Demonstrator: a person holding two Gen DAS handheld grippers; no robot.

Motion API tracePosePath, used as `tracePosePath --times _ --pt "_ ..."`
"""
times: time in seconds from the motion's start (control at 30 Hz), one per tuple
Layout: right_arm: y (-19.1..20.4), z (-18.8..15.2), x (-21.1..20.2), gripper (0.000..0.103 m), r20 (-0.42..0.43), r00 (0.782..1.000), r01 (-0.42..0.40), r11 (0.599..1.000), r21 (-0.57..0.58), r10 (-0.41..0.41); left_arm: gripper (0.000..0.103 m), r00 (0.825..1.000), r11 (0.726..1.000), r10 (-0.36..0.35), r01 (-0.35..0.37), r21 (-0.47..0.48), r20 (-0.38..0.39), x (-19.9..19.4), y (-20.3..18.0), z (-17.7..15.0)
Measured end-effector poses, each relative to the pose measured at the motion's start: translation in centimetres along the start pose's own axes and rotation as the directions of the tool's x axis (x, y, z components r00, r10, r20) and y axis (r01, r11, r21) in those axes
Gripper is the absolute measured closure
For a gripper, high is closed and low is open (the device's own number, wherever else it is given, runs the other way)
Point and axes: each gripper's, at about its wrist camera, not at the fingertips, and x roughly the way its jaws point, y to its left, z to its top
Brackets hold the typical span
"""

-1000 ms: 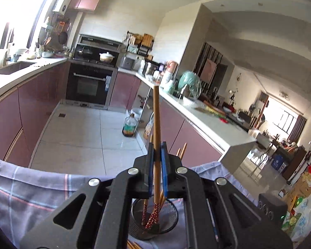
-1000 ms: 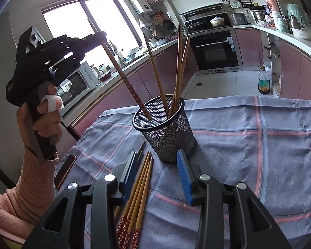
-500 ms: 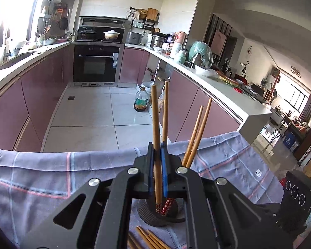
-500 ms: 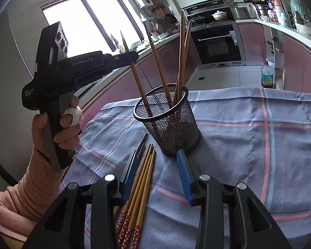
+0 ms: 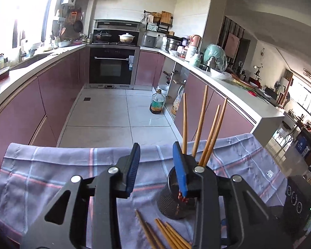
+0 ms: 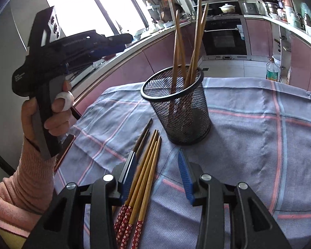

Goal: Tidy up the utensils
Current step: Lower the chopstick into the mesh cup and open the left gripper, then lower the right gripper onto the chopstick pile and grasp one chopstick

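A black mesh cup (image 6: 179, 109) stands on a checked cloth (image 6: 259, 124) and holds several wooden chopsticks (image 6: 193, 41). The cup also shows in the left wrist view (image 5: 172, 203), with its chopsticks (image 5: 201, 124) rising behind the right finger. More chopsticks (image 6: 144, 176) with red patterned ends lie on the cloth between my right gripper's fingers. My right gripper (image 6: 157, 176) is open, low over those loose chopsticks. My left gripper (image 5: 156, 170) is open and empty, held up to the left of the cup; its body shows in the right wrist view (image 6: 72, 47).
Two darker chopsticks (image 6: 143, 137) lie left of the loose bundle. A dark flat object (image 6: 65, 151) lies at the cloth's left edge. Beyond the table are kitchen counters, an oven (image 5: 112, 66) and an oil bottle (image 5: 156, 103) on the floor.
My left gripper has opened and let go of a chopstick, which now stands in the mesh cup, and it has drawn back to the left. My right gripper stays open over the loose chopsticks.
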Motion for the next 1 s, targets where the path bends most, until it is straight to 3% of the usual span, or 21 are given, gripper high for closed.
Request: tracePosePath --times 0.17,0.3,0.53,1.0 --pt "1.1 -0.3 2.0 0.064 -0.081 0.996 0.024 0.998 -0.057 -0.029 0.069 0.999 1.0 -0.001 0.001 0.004 -0.036 -2.4 0.8 -3.6" --pt "1.8 -0.6 4.3 0.073 -0.163 0.985 0.046 0.994 -0.096 -0.061 0.069 0.995 1.0 -0.007 0.006 -0.013 -0.096 -3.2 2.0 -7.5" --pt "2.3 -1.1 6.7 0.078 -0.223 0.969 0.083 0.989 -0.126 -0.109 0.069 0.981 0.998 -0.013 0.003 -0.056 -0.194 -3.3 3.6 -13.4" --pt "3.3 -0.3 8.6 0.084 -0.233 0.956 0.14 0.976 -0.168 -0.177 0.069 0.974 0.998 -0.042 0.029 -0.059 -0.221 -3.3 3.0 -14.1"
